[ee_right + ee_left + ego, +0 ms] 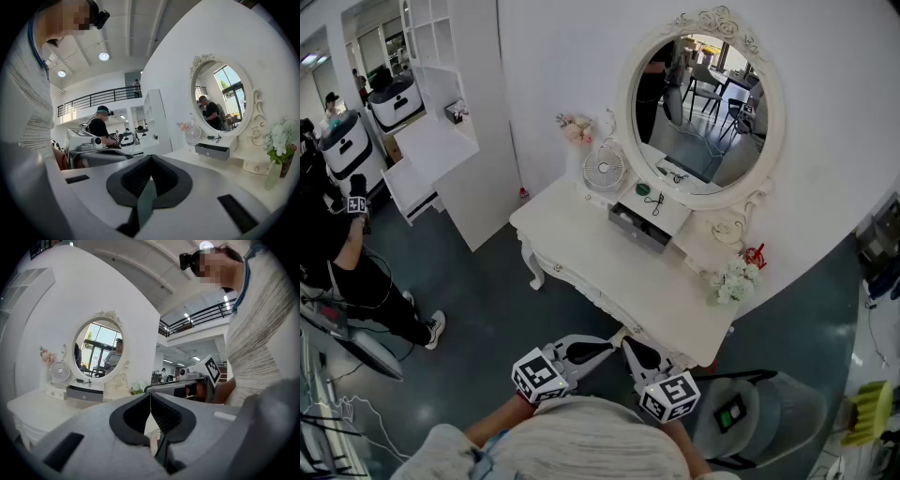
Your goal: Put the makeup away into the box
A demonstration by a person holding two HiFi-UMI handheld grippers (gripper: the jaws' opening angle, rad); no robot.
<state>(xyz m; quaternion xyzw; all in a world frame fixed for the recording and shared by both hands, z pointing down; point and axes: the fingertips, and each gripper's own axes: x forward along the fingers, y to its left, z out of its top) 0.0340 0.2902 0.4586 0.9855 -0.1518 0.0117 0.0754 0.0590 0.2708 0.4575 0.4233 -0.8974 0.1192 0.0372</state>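
Knitted pale sweater [581,441] filled the bottom of the head view, and both grippers were held out just in front of it. The left gripper [609,345] and the right gripper [630,345] angled inward so that their tips nearly met. In each gripper's own view the dark pads were pressed together with nothing between them, on the left gripper [150,399] and on the right gripper [149,164] alike. Each carried a marker cube [539,375] with black-and-white square patterns and no readable lettering.

Directly ahead of the jaws stood a white dressing table [600,253], its near edge just beyond the tips. Well off to the left of the left gripper rose a white shelf unit [441,141], and nearer on that side stood a person in black [347,272]. Past the table's far edge hung an oval mirror [703,108] in an ornate white frame. A grey stool [769,412] sat just to the right of the right gripper.

Below the mirror, at the far side of the tabletop from the jaws, sat the box [639,228], a small white case with a grey drawer. Left of it stood a small white fan [604,170]. White flowers [733,279] stood ahead and to the right of the right gripper. On the box lay a black cable [658,202] and a green item [643,188], too small to tell whether it was makeup.
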